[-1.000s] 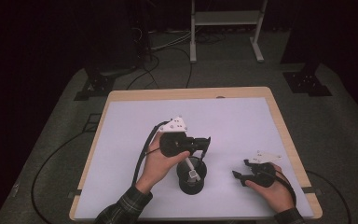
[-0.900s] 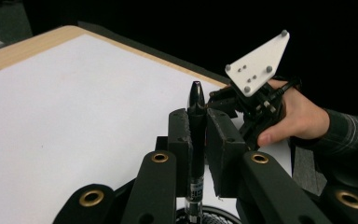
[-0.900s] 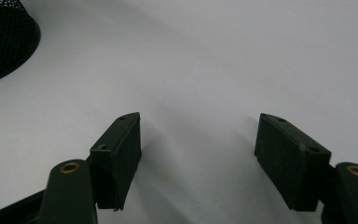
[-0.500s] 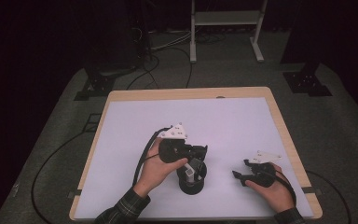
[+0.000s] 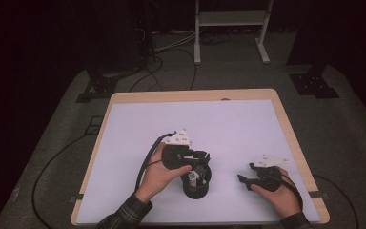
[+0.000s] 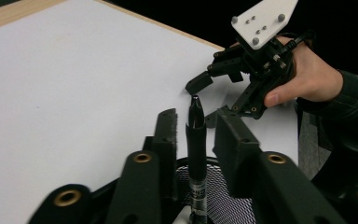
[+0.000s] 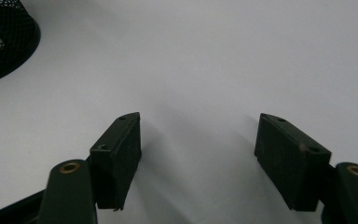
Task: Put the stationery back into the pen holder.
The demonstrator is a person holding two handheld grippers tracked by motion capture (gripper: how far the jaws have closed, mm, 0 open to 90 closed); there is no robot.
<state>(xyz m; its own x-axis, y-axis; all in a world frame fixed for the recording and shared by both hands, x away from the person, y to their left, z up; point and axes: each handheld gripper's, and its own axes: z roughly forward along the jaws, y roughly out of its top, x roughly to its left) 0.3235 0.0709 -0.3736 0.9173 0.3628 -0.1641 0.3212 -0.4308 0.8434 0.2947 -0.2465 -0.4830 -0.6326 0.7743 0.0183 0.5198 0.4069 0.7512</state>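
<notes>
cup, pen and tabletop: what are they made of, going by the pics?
Pen cup: black wire mesh, likely metal; the open weave shows in both gripper views.
Pen: glossy black barrel, probably plastic, with highlights and a printed label low down.
Tabletop: matte white sheet, material unclear, no glare; light wood-look edge around it.

The desk (image 5: 124, 102) has a pale wood rim under a smooth, matt white sheet (image 5: 219, 129). The cup (image 5: 196, 190) is black wire mesh, the pen (image 6: 196, 140) in it glossy black plastic. Both claws' jaws look matt black plastic with brass-coloured eyelets.
</notes>
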